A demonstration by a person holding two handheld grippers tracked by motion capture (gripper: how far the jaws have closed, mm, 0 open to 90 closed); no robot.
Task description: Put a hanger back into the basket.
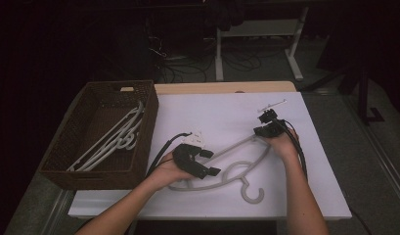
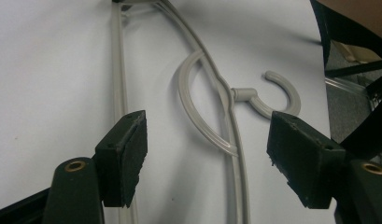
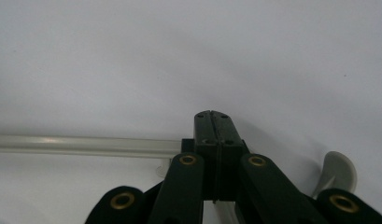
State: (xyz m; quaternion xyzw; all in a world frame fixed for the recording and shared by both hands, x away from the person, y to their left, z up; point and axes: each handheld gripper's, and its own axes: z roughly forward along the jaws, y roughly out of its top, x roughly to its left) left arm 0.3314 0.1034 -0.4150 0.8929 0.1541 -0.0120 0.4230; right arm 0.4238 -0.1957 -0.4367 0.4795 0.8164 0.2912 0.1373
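Over on the left sits a wicker basket point(image 1: 97, 169) with a few pale hangers point(image 1: 114, 139) already in it. The left gripper point(image 1: 211, 161) hovers over the middle of the grey hanger point(image 1: 236, 169) lying flat on the white table point(image 1: 227, 112), fingers point(image 2: 128, 154) apart, nothing pinched. The right gripper point(image 1: 262, 128) has its fingers together at the hanger's far shoulder, looks clamped on the thin bar there. I'd guess it's light, stiff, slick plastic, so grab the bar or neck, not the hook.
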